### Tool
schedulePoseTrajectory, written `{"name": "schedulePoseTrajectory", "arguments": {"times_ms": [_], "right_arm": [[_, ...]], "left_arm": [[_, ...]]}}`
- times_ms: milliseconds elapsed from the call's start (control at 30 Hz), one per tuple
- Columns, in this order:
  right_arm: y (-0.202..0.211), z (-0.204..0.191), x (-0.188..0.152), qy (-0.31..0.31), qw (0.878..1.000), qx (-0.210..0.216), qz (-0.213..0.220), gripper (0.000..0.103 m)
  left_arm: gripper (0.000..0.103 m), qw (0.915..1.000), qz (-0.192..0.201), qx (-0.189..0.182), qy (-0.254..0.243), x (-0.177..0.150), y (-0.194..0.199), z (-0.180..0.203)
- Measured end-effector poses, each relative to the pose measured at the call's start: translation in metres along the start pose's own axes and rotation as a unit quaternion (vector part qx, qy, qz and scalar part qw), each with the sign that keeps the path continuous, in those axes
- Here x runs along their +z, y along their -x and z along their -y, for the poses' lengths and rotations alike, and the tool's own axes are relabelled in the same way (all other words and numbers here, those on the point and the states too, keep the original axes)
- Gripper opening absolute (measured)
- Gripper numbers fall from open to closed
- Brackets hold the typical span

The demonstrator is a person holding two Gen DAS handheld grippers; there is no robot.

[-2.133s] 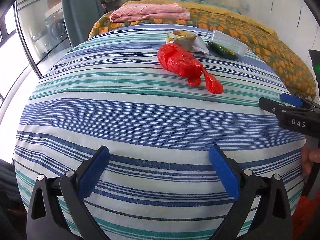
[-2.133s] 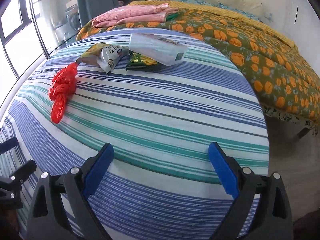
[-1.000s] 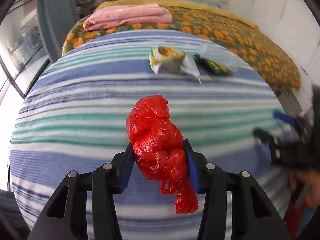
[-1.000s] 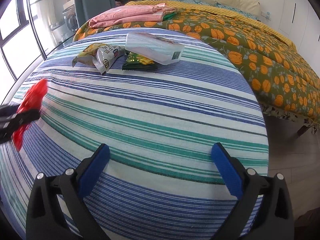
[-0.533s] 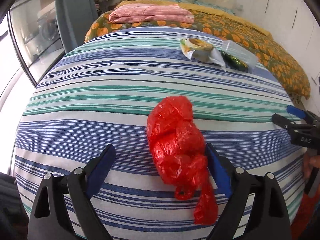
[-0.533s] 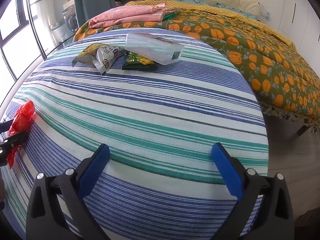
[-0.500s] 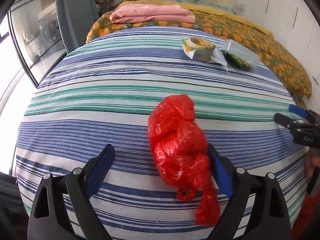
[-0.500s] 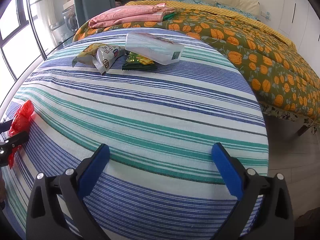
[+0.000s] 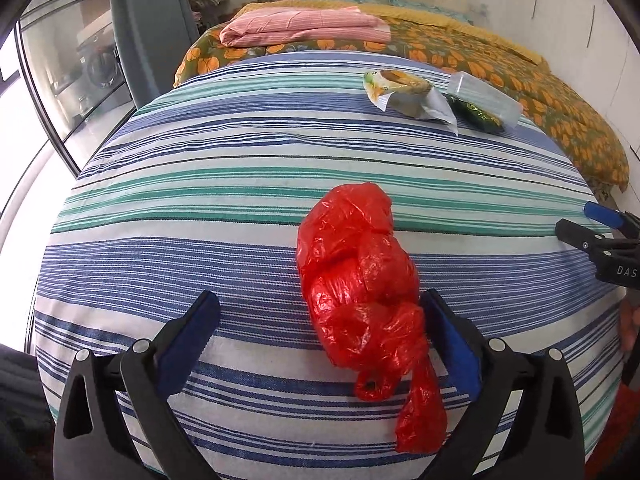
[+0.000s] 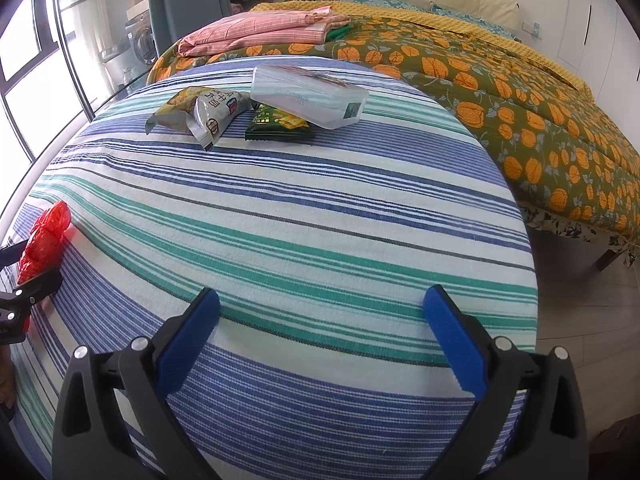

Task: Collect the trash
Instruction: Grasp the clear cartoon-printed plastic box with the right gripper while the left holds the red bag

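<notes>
At the far end of the striped cloth (image 10: 320, 216) you have a torn snack wrapper (image 10: 204, 112), a small green packet (image 10: 280, 124) and a clear plastic box (image 10: 308, 96) resting partly on that packet; nothing lies between them and your grippers. Beyond, a folded pink cloth (image 10: 260, 32) sits on the flowered bedspread (image 10: 520, 120). The red plastic bag (image 9: 360, 280) is crumpled and knotted, its tail trailing toward you. It lies on the cloth between the fingers of your left gripper (image 9: 326, 340), whose jaws are opening — the right pad looks just against the bag, though that is hard to judge. Your right gripper (image 10: 320, 332) is spread wide over bare cloth — nothing in it.
</notes>
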State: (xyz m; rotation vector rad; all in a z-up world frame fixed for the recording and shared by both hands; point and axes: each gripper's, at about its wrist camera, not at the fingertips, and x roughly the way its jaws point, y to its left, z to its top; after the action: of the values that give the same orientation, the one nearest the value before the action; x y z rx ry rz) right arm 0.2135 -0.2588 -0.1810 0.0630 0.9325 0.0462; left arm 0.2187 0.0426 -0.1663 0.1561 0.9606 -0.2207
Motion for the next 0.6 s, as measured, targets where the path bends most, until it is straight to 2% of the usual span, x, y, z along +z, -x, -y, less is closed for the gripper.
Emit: {"name": "schedulePoseTrajectory", "arguments": {"times_ms": [433, 500, 567, 600], "right_arm": [[0.001, -0.002, 0.0, 0.004, 1.0, 0.006, -0.001, 0.099], [0.001, -0.001, 0.003, 0.013, 1.0, 0.027, 0.0, 0.098], [0.0, 0.005, 0.014, 0.025, 0.996, 0.084, 0.014, 0.098], [-0.001, 0.01, 0.025, 0.037, 0.995, 0.089, 0.026, 0.098]], "left_arm": [[0.098, 1.0, 0.0, -0.001, 0.0, 0.0, 0.0, -0.001], [0.098, 1.0, 0.0, -0.002, 0.0, 0.0, 0.0, -0.001], [0.098, 1.0, 0.0, -0.002, 0.0, 0.0, 0.0, -0.001], [0.098, 1.0, 0.0, -0.002, 0.0, 0.0, 0.0, -0.001]]}}
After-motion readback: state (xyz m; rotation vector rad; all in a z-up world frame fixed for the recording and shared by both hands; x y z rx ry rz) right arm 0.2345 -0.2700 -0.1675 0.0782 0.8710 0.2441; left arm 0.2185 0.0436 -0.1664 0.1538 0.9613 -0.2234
